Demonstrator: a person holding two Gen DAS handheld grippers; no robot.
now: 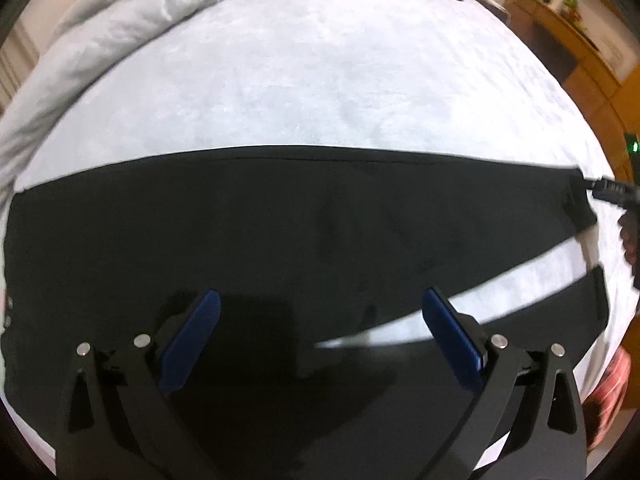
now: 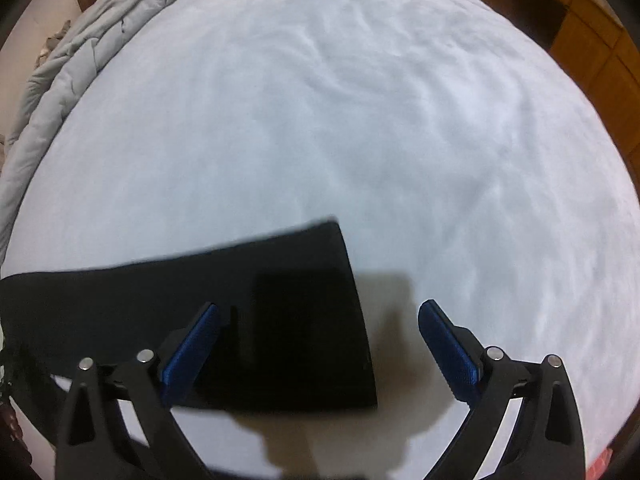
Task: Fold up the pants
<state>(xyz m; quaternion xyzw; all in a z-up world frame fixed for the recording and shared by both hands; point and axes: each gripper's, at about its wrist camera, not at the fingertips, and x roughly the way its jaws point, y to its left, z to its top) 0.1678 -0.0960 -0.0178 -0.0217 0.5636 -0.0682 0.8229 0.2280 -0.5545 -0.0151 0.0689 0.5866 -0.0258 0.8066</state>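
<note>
The black pants (image 1: 280,232) lie flat on the bed (image 1: 320,80), legs apart, not yet folded. The left gripper (image 1: 320,320) hovers over them with fingers wide open and empty; the right gripper (image 2: 318,334) likewise straddles a leg's cuff (image 2: 320,300). Next, each must descend and pinch an edge.

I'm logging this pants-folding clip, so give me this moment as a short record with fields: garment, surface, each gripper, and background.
garment: black pants spread flat, the two legs parted by a strip of sheet toward the right
leg end: squared hem lying flat on the sheet
surface: white bed sheet
left gripper: open, above the pants, holding nothing
right gripper: open, above the hem end, holding nothing
background: grey duvet bunched at the far left; wooden furniture at right
</note>
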